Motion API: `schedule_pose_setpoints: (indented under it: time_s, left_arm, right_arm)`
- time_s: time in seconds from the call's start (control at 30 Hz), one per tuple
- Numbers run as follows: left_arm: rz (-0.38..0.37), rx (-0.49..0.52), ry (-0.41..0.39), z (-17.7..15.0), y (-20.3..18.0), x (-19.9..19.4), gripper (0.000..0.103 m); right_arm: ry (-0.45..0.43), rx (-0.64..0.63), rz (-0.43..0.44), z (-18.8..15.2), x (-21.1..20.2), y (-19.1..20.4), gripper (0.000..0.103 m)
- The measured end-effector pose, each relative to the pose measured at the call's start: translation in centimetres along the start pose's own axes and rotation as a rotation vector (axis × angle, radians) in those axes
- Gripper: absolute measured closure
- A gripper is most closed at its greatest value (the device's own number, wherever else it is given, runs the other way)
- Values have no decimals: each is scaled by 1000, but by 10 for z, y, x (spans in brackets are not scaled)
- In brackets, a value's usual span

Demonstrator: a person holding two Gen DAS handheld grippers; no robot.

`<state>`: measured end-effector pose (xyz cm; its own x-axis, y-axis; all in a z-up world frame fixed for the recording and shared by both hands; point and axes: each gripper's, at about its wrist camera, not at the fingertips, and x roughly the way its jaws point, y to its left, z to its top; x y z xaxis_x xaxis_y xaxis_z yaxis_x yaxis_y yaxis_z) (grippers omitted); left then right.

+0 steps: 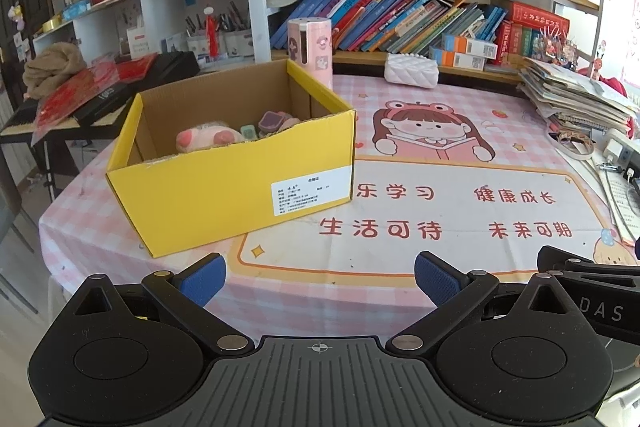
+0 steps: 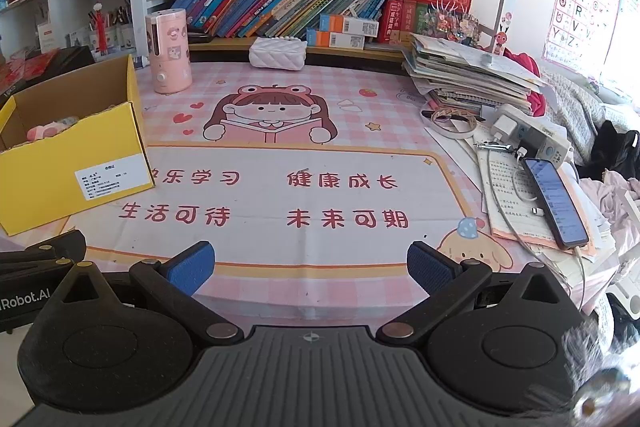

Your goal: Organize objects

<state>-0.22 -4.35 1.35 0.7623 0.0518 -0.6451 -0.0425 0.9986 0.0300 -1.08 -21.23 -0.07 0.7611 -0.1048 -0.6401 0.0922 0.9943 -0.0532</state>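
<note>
While both tongs hang released and empty at the desk's near edge, the yellow box [image 1: 224,163] sits ahead-left, nearer the left gripper [image 1: 318,275] than the right gripper [image 2: 310,265].

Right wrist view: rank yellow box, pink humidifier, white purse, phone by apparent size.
1. Yellow box, clearly largest, though it is nearest and cut off at the left edge.
2. Pink humidifier.
3. Phone and white purse look alike in area; the phone lies nearer the camera, so no ranking between them.
</note>
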Motion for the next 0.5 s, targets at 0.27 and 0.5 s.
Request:
schedule_pose_setpoints:
  time_s: [0.27,0.5]
  left_arm:
    - [-9,-11,6,1,3,3,2]
    - [-15,-11,10,2,4,8,0]
  right_arm:
    - [3,-2,-1,1,1,0,0]
    - [14,-8,0,2,6,0,0]
